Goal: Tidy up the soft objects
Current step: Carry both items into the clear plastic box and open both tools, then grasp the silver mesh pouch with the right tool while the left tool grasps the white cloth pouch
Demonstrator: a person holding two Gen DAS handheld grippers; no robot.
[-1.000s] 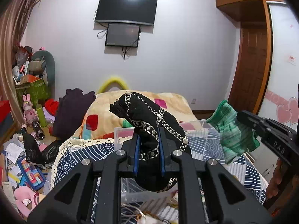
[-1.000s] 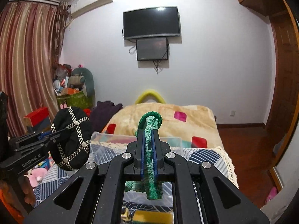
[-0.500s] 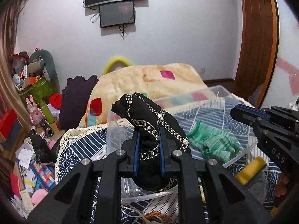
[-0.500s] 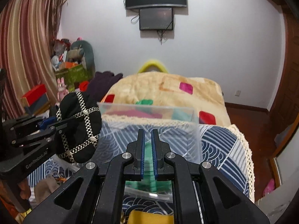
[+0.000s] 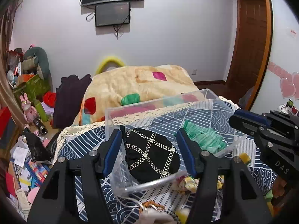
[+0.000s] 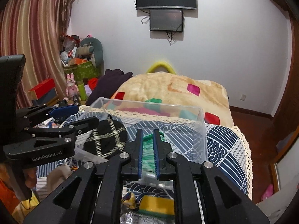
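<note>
Releasing done: left tongs (image 5: 149,149) gape above black hat (image 5: 151,158) in clear bin (image 5: 110,117); right tongs (image 6: 148,153) slightly apart, empty. Lift both straight up, clearing the rim.

Green knit item (image 6: 147,154) mostly hidden behind right tongs (image 6: 148,155), yellow sponge (image 6: 157,207) partly blocked

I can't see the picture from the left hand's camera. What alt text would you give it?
Open left tongs hover over a black chain-patterned hat lying in a clear plastic bin, beside a green knitted item. The bin sits on a blue patterned cloth; the right tongs enter from the right edge.
</note>
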